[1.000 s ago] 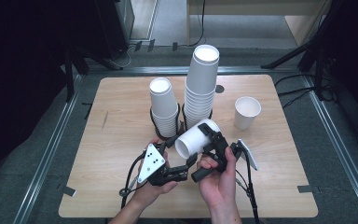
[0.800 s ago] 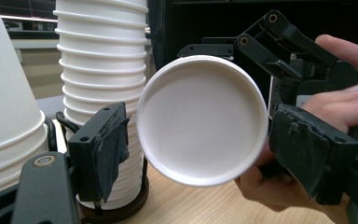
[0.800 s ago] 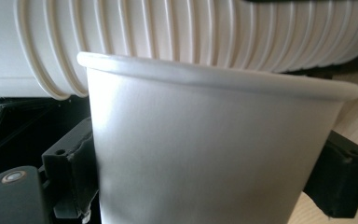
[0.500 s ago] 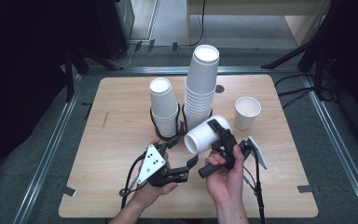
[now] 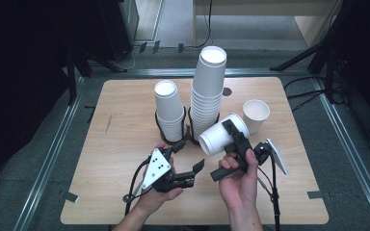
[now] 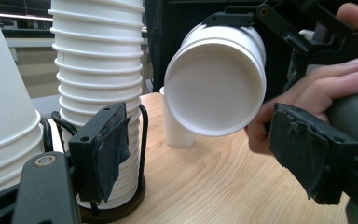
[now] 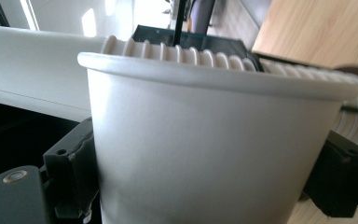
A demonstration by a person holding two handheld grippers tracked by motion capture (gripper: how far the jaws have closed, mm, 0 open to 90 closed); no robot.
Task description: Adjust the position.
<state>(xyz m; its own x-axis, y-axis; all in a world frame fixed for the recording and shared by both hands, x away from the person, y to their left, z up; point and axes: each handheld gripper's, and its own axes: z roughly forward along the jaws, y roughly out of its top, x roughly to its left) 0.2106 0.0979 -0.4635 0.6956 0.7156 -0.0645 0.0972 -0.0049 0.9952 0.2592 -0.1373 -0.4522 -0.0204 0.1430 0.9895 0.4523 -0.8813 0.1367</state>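
held cup: one white paper cup (image 5: 220,136) was pinched across its wall by the right gripper (image 5: 232,136); lying on its side in the air, bottom toward the person, mouth toward the tall stack; just beside that stack, clear of the table (image 5: 125,120)
right gripper: jaws pressed onto the cup from both sides in the right gripper view (image 7: 205,154); had just been closing a little with the cup between them; a hand (image 5: 238,178) held it from below
left gripper: left gripper (image 5: 185,161) was low over the table near the short stack; jaws only partly spread, nothing between them; pads (image 6: 109,149) bare in the left gripper view; idle
tall stack: tall stack of cups (image 5: 208,91) upright in a black wire holder; many cups left
short stack: short stack of cups (image 5: 169,111) upright in its own holder beside the tall one
done: one loose cup (image 5: 256,114) already stood upright, mouth up, on the table right of the stacks; a second cup already free of the stacks and in the grip
left: judged as mid-task; held cup not yet turned upright or set down, likely beside the loose one; both stacks untouched otherwise; how many more cups are wanted, cannot tell
risk: thin wall could dent under the pinch; rim close to the tall stack, could knock it
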